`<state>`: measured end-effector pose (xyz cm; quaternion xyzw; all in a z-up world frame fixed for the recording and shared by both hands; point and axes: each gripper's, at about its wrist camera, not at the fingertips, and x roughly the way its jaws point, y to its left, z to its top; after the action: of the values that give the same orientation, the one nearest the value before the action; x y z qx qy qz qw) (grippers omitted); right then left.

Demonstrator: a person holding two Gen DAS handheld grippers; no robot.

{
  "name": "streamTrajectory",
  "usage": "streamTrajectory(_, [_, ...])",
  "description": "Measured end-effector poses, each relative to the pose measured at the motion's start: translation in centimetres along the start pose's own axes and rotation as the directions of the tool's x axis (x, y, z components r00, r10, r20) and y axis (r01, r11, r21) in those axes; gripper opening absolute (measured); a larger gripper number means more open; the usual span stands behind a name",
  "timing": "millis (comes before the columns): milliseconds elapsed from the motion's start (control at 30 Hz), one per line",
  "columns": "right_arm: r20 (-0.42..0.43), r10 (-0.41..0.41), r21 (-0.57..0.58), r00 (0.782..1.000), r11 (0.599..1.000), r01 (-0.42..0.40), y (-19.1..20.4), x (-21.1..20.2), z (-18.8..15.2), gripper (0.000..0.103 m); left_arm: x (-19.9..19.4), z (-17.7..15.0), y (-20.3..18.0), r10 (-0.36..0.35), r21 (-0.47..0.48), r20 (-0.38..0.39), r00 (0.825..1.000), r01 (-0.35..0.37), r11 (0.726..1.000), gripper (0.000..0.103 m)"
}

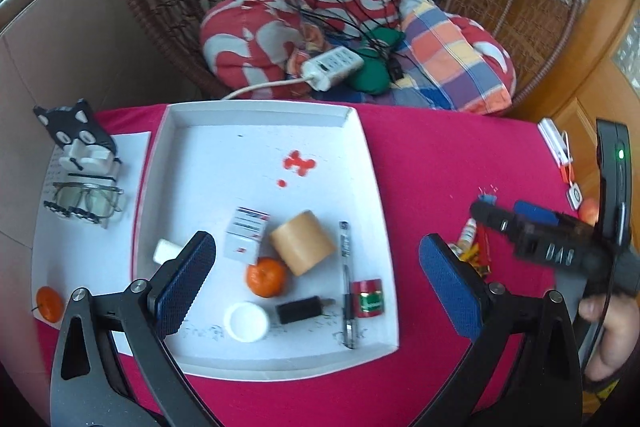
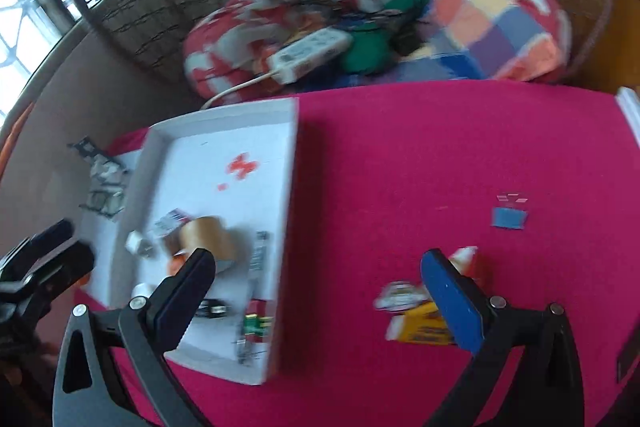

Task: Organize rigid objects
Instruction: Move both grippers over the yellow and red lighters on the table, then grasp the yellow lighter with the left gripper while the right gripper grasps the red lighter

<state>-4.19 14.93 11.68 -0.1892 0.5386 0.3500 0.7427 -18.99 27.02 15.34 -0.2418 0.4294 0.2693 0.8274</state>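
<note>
In the left wrist view a white tray [image 1: 372,187] on the red cloth holds a brown tape roll [image 1: 302,242], a mandarin [image 1: 266,277], a small white box [image 1: 246,241], a pen [image 1: 347,283], a red-and-green tin [image 1: 370,298], a black stick [image 1: 300,309] and a white cap [image 1: 246,321]. My left gripper [image 1: 320,283] hangs open above them, holding nothing. The right wrist view is blurred. My right gripper [image 2: 320,297] is open and empty over the tray's right wall [image 2: 294,187]. Yellow snack packets [image 2: 424,327] lie by its right finger [image 2: 452,303].
A cat-shaped stand [image 1: 80,135], glasses [image 1: 88,203] and another mandarin [image 1: 50,303] sit on white paper left of the tray. A blue card [image 2: 509,217] lies on the cloth at right. Behind the table is a wicker chair with cushions and a power strip [image 1: 332,67].
</note>
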Motion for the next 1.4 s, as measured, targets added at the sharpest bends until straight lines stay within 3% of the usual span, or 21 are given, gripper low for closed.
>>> streamTrajectory(200, [0.043,-0.043,0.201,0.998,0.979,0.034,-9.2,-1.7,-0.9,0.103,2.4,-1.6,-6.5,0.007,0.147,-0.086,0.996,0.005,0.989,0.103])
streamTrajectory(333, [0.055,0.011,0.330,0.998,0.944,-0.029,-14.1,-1.7,-3.3,0.103,4.5,-3.4,-10.6,0.006,0.228,-0.149,0.989,0.029,0.973,0.103])
streamTrajectory(433, [0.020,0.017,0.385,1.000,0.923,-0.023,-16.3,-1.2,-4.6,0.103,6.4,-4.6,-13.3,0.007,0.265,-0.200,0.980,0.047,0.963,0.103])
streamTrajectory(667, [0.020,0.000,0.361,1.000,0.933,-0.008,-19.6,-2.7,-4.6,0.103,10.6,-6.7,-18.1,0.042,0.313,-0.238,0.970,0.035,0.949,0.103])
streamTrajectory(900, [-0.002,-0.026,0.377,1.000,0.926,0.025,-23.8,-3.3,-5.2,0.103,13.5,-6.9,-20.3,0.067,0.234,-0.219,0.973,-0.015,0.972,0.103])
streamTrajectory(1300, [-0.028,-0.004,0.326,1.000,0.945,0.013,-27.2,-3.2,-4.3,0.103,17.0,-7.3,-22.1,0.156,0.194,-0.224,0.962,-0.113,0.974,0.103])
streamTrajectory(1367, [-0.035,0.005,0.308,0.999,0.952,0.006,-27.1,-3.1,-4.2,0.103,16.9,-7.4,-21.8,0.149,0.183,-0.214,0.965,-0.111,0.977,0.094])
streamTrajectory(1400, [-0.038,0.010,0.300,0.999,0.954,0.002,-27.0,-3.0,-4.1,0.103,16.7,-7.5,-21.7,0.130,0.176,-0.211,0.969,-0.094,0.980,0.082])
